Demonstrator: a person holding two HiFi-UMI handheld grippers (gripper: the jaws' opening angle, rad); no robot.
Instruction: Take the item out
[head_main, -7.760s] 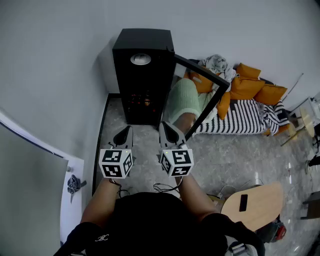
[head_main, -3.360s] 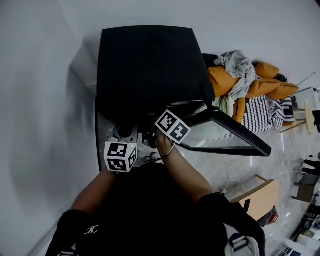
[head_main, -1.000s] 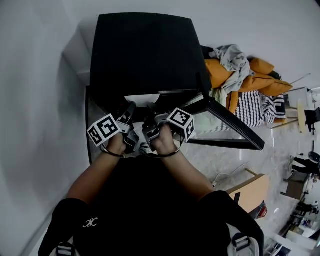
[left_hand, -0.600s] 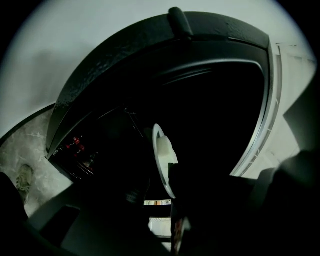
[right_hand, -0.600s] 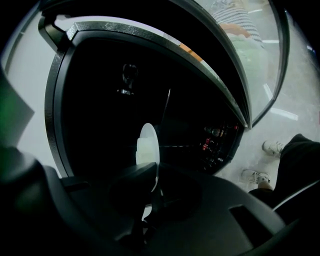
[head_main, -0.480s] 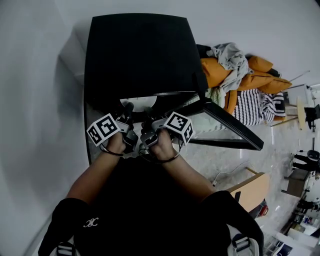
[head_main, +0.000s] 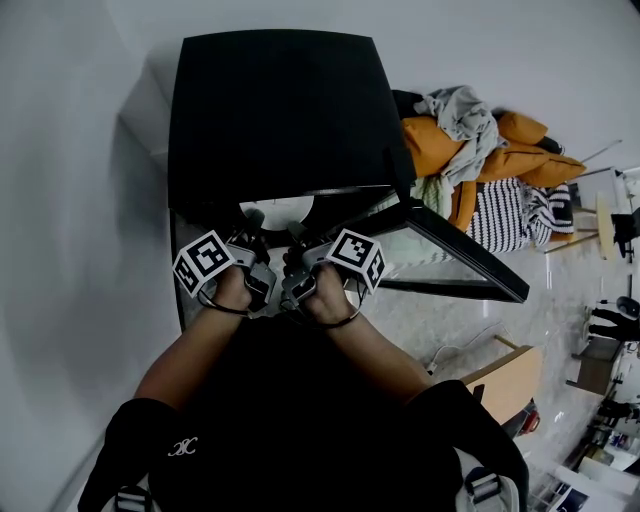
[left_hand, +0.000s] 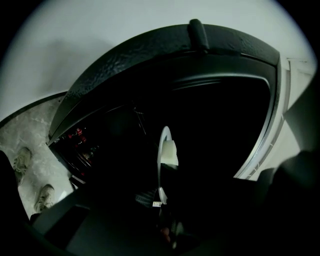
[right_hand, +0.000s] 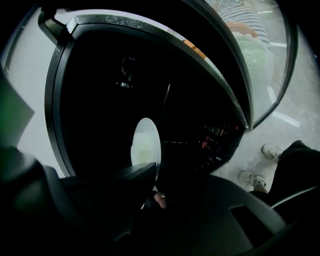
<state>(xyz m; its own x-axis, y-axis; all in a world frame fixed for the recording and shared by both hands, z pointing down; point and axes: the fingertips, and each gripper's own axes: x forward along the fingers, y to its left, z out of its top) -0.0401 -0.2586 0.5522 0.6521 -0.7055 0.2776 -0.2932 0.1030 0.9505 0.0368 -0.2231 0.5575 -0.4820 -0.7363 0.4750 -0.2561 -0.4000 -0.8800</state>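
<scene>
Nearest the camera, low in the centre of the head view, the person's two forearms reach forward into the open black cabinet. The left hand-held gripper has just been closing: a second ago its jaws stood wide, and now they are pressed in on the rim of the white plate, which its own view shows edge-on and running down between them. The right hand-held gripper seems to pinch the opposite rim, since in its view the plate's lower edge vanishes between jaws drawn nearly together. So the plate sits just inside the cabinet mouth, caught from both sides, with a pale lump resting on it. Judged from this, the grasp is made and what remains is to draw the plate out level, clear of the glass door that hangs open at centre right.

Beyond the hands the cabinet's flat dark top fills the upper middle of the frame, backed by a plain white wall. The cabinet stands on a pale marbled floor. Farther off at upper right lie orange cushions, a grey cloth and striped bedding
</scene>
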